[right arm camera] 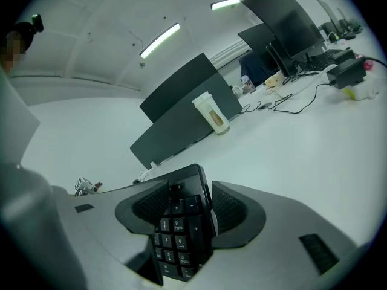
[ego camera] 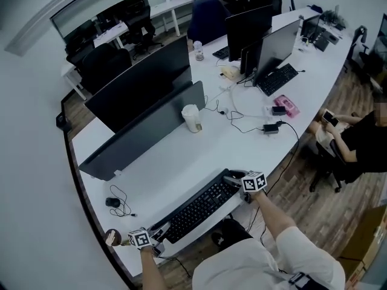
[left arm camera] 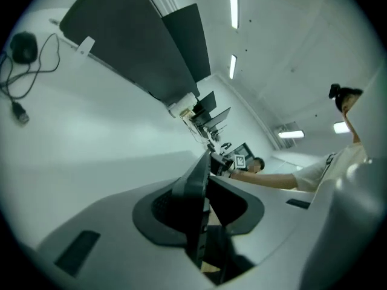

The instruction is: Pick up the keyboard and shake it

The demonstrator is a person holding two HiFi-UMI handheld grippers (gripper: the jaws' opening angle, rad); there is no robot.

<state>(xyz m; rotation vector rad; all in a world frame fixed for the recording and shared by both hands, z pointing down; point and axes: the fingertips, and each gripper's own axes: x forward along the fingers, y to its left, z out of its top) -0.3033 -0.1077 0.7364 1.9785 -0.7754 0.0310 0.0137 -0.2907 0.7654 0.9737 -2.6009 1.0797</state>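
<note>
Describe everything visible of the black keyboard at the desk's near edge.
The keyboard is black, plastic-looking and full-size, with a number pad at its right end. It lies diagonally along the near edge of the white desk. The left gripper grips its left end, the right gripper its number-pad end. Whether it is lifted cannot be told.

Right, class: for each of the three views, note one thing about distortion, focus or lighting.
Head view: the wide lens bends the desk edge into an arc, and the light is even. Left gripper view: the keyboard end is dark and blurred, and the ceiling lights glare. Right gripper view: the number keys are sharp, the corners black.
</note>
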